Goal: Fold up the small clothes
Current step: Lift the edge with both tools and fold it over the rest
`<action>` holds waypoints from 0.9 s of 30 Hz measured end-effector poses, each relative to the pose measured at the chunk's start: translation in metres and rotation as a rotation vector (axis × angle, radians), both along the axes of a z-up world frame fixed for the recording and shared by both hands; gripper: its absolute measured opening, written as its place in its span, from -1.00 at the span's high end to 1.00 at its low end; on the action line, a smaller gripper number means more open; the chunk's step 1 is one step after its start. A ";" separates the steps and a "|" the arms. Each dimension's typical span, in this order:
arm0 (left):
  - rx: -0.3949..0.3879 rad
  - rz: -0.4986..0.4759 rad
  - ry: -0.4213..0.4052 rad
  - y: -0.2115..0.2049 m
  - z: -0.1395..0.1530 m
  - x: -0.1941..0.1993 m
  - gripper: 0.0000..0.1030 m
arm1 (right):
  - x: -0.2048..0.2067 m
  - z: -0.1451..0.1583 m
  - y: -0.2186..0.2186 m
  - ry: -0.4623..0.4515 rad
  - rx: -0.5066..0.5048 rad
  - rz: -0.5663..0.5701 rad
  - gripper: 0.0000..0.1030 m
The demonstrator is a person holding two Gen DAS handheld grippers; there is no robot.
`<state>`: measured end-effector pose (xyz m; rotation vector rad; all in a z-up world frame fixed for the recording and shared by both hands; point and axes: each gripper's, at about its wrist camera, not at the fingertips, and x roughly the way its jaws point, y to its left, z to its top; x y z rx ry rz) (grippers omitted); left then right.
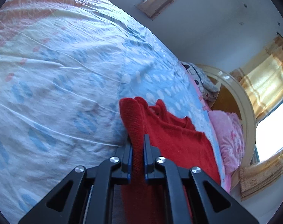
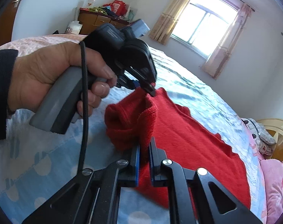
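Red knitted garment (image 2: 188,141) lies on the bed, spread over the blue-and-white patterned quilt (image 2: 193,93), and we have hold of it at two places along its near edge. In the right wrist view our right tongs (image 2: 144,149) are closed down on a fold of the red knit, the fabric pinched between the two blue-lined fingers and bunched into a raised lump just ahead of them. In the same view we see our left hand (image 2: 53,74) wrapped around the grey handle of the other tool, a black cable (image 2: 84,112) hanging down past the knuckles, and the left tongs (image 2: 150,90) biting the edge of the garment a little further along, so that the knit is lifted into a ridge between the two grips.

From the left wrist view the left tongs (image 1: 137,143) are nearly closed with a thick roll of the red garment (image 1: 171,134) caught between the fingers; the rest of the cloth trails away flat on the quilt (image 1: 67,74) to the right. Beside the far edge of the quilt we see a pink pillow (image 1: 227,136) and a cream curved headboard (image 1: 240,100). The right wrist view also takes in a window (image 2: 204,18) with pale curtains and a wooden dresser (image 2: 102,21) piled with things against the far wall.
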<state>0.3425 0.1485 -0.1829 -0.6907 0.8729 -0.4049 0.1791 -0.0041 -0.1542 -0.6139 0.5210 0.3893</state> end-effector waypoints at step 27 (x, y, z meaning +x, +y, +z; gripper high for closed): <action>0.049 -0.116 -0.157 -0.133 0.087 0.017 0.82 | 0.008 0.050 -0.135 -0.081 0.172 -0.175 0.88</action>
